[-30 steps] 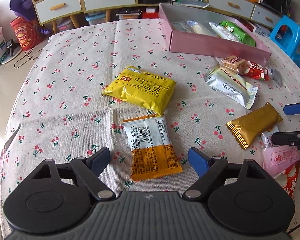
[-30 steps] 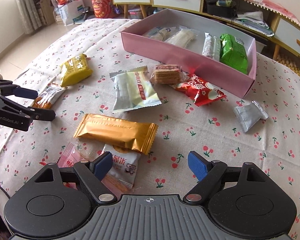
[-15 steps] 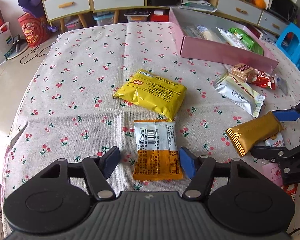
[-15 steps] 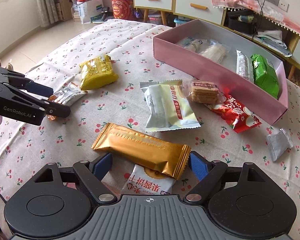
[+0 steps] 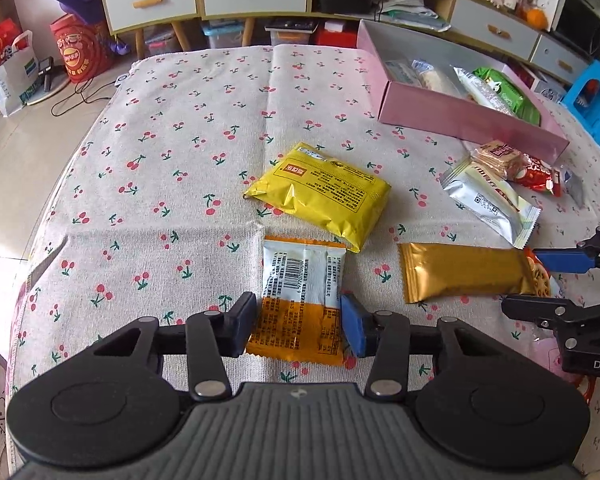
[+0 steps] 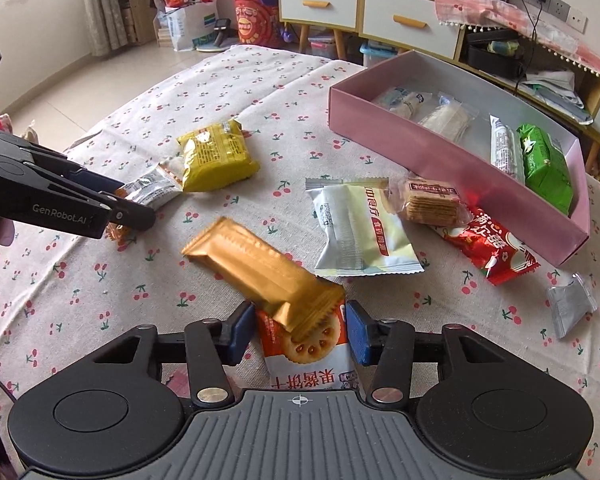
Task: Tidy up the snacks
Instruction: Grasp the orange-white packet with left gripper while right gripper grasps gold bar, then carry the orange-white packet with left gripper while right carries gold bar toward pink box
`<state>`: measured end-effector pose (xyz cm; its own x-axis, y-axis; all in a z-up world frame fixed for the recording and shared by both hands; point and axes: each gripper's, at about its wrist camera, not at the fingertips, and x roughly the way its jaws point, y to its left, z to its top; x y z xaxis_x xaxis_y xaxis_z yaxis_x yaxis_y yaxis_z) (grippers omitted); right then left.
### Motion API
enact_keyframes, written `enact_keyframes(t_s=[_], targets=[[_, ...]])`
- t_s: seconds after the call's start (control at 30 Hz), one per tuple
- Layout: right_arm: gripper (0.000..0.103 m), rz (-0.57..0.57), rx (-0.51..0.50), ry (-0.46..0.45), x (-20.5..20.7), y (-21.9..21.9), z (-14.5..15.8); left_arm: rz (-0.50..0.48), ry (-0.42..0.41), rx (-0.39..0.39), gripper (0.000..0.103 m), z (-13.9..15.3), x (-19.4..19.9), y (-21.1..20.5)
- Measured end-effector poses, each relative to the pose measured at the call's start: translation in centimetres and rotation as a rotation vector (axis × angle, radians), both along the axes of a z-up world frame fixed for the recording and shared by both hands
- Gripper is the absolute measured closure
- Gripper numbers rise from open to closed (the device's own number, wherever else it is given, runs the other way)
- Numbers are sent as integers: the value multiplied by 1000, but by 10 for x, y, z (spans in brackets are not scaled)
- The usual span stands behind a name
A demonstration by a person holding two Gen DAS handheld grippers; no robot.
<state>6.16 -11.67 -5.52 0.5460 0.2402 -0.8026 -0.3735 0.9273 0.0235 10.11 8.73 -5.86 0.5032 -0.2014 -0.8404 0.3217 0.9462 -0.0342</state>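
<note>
My left gripper [image 5: 298, 326] has closed its jaws against both sides of the orange-and-white snack packet [image 5: 300, 304] lying on the cherry-print tablecloth. My right gripper [image 6: 298, 334] has its jaws against the gold wrapper bar [image 6: 260, 272], whose near end lies over an orange biscuit packet [image 6: 308, 360]. The gold bar's far end is tilted up. The pink box [image 6: 440, 156] at the back right holds several snacks, including a green packet [image 6: 546, 164]. The yellow packet [image 5: 320, 192] lies just beyond the left gripper.
A silver-white packet [image 6: 360, 228], a cracker pack [image 6: 432, 202], a red packet [image 6: 488, 248] and a small silver packet [image 6: 572, 308] lie in front of the pink box. Cabinets and bags stand past the table [image 5: 160, 128]; a blue stool [image 5: 592, 100] is at right.
Both grippers moved forward and closed: the left onto the orange-and-white packet, the right onto the gold bar, whose far end has lifted and swung.
</note>
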Motion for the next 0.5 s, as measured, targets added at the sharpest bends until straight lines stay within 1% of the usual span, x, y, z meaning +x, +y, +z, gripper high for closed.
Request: enact_keyframes(t_s=[0.1, 0.33, 0.5], targets=[[57, 5, 6, 10, 0, 1, 1, 8, 2, -10, 63, 1, 1, 2], [58, -39, 97, 70, 3, -10, 5, 37, 29, -57, 65, 4, 4, 8], [58, -48, 140, 76, 2, -13, 13, 39, 37, -86, 65, 8, 3, 8]])
